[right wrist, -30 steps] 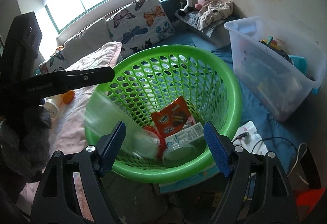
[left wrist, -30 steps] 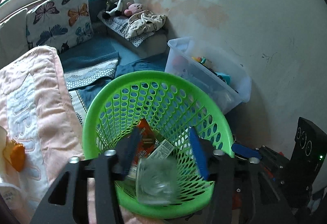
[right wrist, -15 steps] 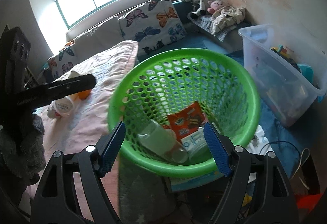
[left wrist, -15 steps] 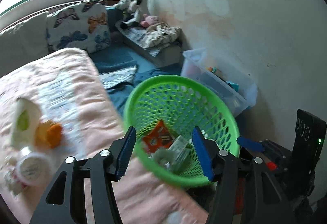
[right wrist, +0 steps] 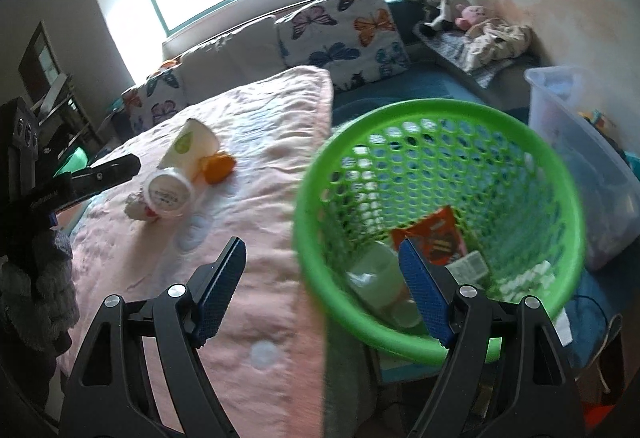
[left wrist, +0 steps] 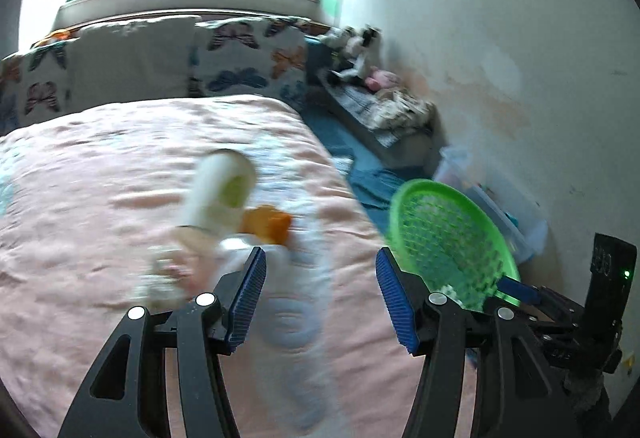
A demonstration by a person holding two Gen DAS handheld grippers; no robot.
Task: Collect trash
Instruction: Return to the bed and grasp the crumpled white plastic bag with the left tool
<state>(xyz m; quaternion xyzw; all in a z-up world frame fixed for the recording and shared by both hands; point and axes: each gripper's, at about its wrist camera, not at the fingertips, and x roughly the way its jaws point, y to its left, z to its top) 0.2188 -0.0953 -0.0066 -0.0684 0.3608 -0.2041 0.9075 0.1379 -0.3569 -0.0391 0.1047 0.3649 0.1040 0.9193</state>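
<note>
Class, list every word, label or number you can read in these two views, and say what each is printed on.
None can be read.
Round lid: print, too blurred.
Orange packet: print, too blurred.
Left gripper arm: white lettering, too small.

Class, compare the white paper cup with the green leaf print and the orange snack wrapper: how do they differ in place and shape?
The white paper cup lies tipped on the pink blanket; the orange snack wrapper sits inside the green mesh basket. The cup is rounded and hollow, the wrapper flat. Neither is held.
</note>
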